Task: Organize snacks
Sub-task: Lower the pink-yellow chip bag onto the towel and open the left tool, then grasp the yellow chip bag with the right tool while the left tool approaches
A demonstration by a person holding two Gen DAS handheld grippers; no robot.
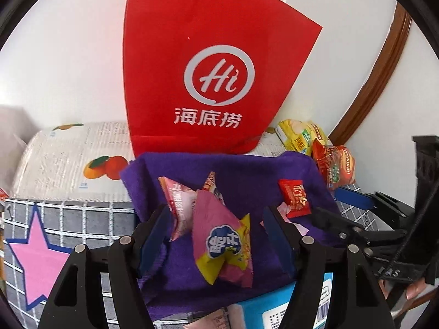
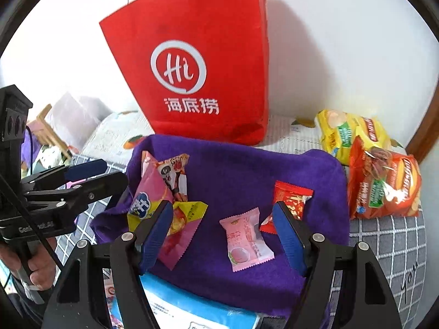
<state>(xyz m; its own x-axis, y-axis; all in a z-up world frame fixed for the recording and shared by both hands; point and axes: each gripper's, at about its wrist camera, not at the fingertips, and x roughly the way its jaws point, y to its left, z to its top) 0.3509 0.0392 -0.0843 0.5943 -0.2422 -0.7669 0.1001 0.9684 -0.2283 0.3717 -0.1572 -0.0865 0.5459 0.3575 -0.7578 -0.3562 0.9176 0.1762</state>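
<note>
My left hand-held gripper [image 1: 216,235] stood with its jaws partly spread above the purple towel [image 1: 247,170], low in the frame; the pink-and-yellow snack packet [image 1: 222,244] lay between the blue pads, pressed by neither. My right hand-held gripper [image 2: 225,235] was likewise spread, gripping nothing, a small pink candy [image 2: 247,241] lying loose on the towel between its fingers and a red candy [image 2: 290,200] just past its right pad. Behind the towel, in the upper centre, stood the red paper bag [image 2: 197,63]; yellow [image 2: 348,134] and orange [image 2: 384,183] chip packets lay at right.
</note>
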